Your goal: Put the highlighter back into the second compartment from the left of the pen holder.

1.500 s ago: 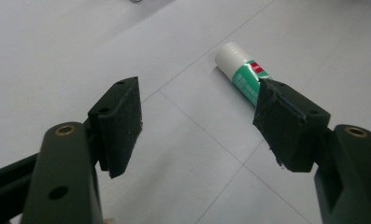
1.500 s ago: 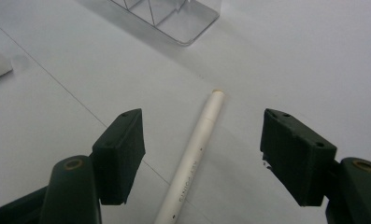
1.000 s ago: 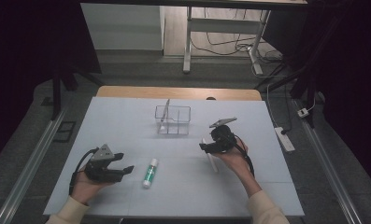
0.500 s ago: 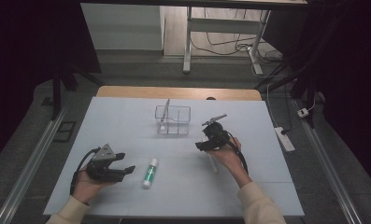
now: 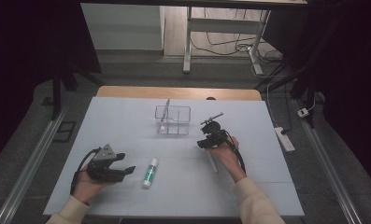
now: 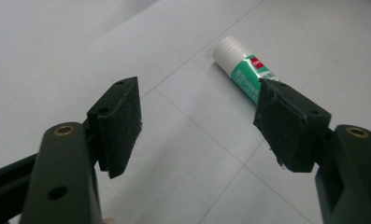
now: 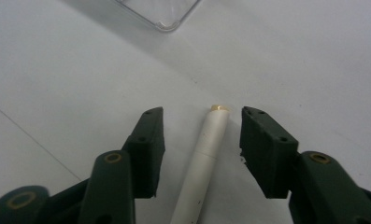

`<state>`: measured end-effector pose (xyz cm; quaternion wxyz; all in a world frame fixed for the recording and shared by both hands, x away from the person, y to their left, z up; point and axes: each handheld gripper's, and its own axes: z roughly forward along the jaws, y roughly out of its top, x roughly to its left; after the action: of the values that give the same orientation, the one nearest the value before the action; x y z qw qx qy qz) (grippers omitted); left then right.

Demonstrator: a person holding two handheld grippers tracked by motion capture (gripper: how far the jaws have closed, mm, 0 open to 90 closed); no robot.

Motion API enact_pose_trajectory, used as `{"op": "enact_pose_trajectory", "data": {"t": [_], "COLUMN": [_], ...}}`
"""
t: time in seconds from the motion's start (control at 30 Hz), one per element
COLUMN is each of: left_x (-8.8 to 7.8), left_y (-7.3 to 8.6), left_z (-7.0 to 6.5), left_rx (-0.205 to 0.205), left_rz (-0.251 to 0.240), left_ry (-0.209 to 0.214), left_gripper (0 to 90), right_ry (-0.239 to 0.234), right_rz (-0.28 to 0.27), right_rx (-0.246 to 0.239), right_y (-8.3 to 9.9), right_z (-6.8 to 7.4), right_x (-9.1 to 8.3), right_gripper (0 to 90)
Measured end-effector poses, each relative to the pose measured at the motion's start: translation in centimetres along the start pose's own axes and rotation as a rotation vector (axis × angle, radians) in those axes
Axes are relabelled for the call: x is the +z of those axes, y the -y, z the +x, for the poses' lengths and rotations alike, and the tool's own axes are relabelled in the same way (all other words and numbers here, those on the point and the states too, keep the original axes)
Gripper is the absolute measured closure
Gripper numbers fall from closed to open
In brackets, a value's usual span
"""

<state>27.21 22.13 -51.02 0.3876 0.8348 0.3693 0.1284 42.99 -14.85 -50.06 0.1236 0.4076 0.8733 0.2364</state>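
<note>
A pale grey-blue sheet (image 5: 127,121) marked by thin seam lines is spread over a wooden table (image 5: 178,92), whose bare top is seen as a strip along the far edge. The room around is dark; a grey floor, a white table frame (image 5: 188,42) and loose cables (image 5: 230,44) are seen beyond the far edge, and a white power strip (image 5: 284,139) lies on the floor to the right.

The left gripper (image 5: 122,171) is held low over the near left part of the sheet, its jaws spread wide with nothing between them. In the left gripper view, a white glue stick with a green label (image 6: 243,69) lies on the sheet just beyond the jaw at the right of that view; no contact can be made out.

The right gripper (image 5: 203,143) is pointed down at the sheet right of centre. Its jaws have just been closing and stand at a middling gap. A slim white pen with a pale tip (image 7: 206,154) lies flat between them, untouched on both sides by the pads (image 7: 148,149).

A clear plastic box (image 5: 173,119), with a thin stick leaning in it, stands on the far middle of the sheet, near the right gripper. Bare sheet is left between the two hands, along the near edge, and out to the right edge.
</note>
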Motion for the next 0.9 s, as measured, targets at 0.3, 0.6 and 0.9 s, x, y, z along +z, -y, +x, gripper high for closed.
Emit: {"op": "enact_pose_trajectory", "data": {"t": [0.3,0.6,0.9], "left_x": [0.03,-0.02,-0.02], "left_y": [0.05,0.07,0.10], "left_z": [0.06,0.08,0.10], "left_rx": [0.012,0.012,0.012], "left_rz": [0.005,0.003,0.004], "left_ry": [-0.015,-0.019,-0.022], "left_gripper": [31.8,31.8,31.8], "right_ry": [0.011,0.029,0.034], "right_rz": [0.022,0.025,0.035], "right_rx": [0.008,0.021,0.026], "right_y": [0.02,0.01,-0.06], "right_z": [0.02,0.06,0.39], "right_x": [0.55,0.68,0.66], "right_gripper": [60.9,69.6,77.5]}}
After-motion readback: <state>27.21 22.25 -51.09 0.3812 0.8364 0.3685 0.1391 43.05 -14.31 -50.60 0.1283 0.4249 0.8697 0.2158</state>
